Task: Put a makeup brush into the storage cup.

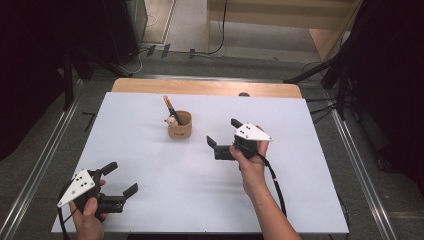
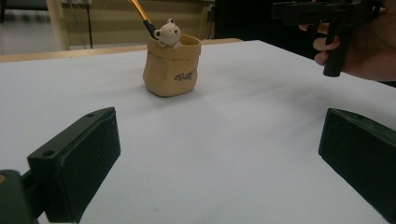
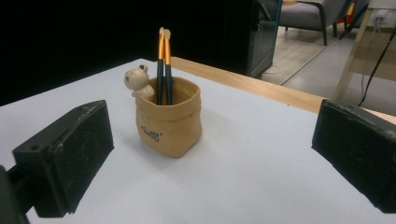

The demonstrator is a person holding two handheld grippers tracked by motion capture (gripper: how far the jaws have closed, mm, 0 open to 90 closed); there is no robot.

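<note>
Both grippers, left (image 1: 121, 181) and right (image 1: 221, 134), gape wide and empty; the right sits just beside the pen pot (image 1: 180, 125) (two brushes inside).

One tan holder (image 3: 169, 122), two pencils (image 3: 163, 65), one bear figure (image 3: 136, 79), two hand-held grippers.

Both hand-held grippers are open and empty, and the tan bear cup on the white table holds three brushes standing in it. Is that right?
Not quite: the tan bear cup holds two brushes, not three, as the right gripper view shows. The rest stands: the left hand-held gripper and the right hand-held gripper are open and empty, and the cup stands on the white table.
</note>
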